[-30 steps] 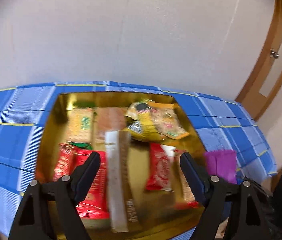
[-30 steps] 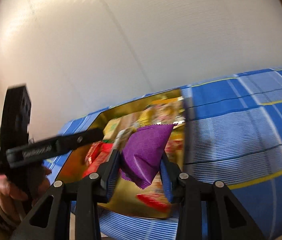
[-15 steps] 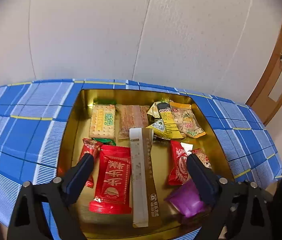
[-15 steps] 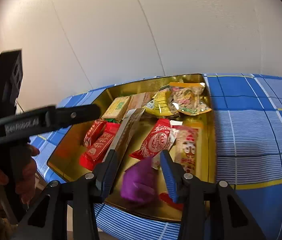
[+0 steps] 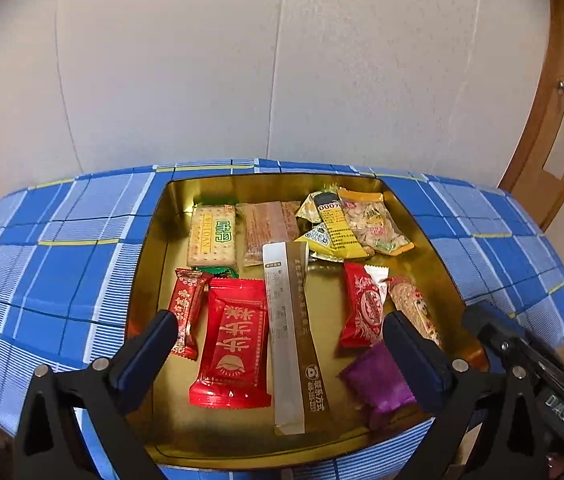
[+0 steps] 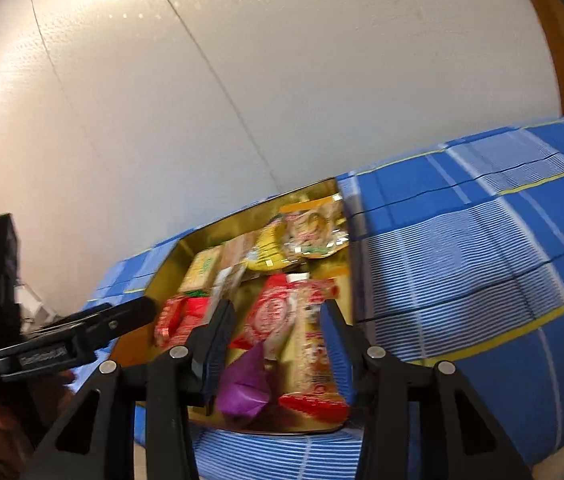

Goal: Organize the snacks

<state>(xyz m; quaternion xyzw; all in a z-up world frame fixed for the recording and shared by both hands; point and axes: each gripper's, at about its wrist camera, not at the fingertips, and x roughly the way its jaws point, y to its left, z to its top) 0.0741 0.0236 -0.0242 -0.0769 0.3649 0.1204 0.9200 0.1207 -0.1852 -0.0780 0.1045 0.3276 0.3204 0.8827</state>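
A gold tray (image 5: pixel 146 264) on the blue checked tablecloth holds several snack packets. A purple packet (image 5: pixel 378 384) lies loose in the tray's near right corner; it also shows in the right wrist view (image 6: pixel 244 386). My right gripper (image 6: pixel 278 340) is open and empty, just above and behind the purple packet. My left gripper (image 5: pixel 278 356) is open and empty over the tray's near edge, above a large red packet (image 5: pixel 234 344) and a long grey-gold stick packet (image 5: pixel 294 340). Cracker packs (image 5: pixel 212 236) and yellow packets (image 5: pixel 338 232) lie at the tray's far side.
The blue checked tablecloth (image 5: pixel 54 264) drops off at the near edge and on the right. A white wall stands right behind the table. A wooden door frame (image 5: pixel 550 128) is at the far right. The left gripper's body (image 6: pixel 54 344) shows left of the tray.
My right gripper brought the purple packet over the tray, opened and let it go. The packet now lies in the near right corner and the right gripper has drawn back.
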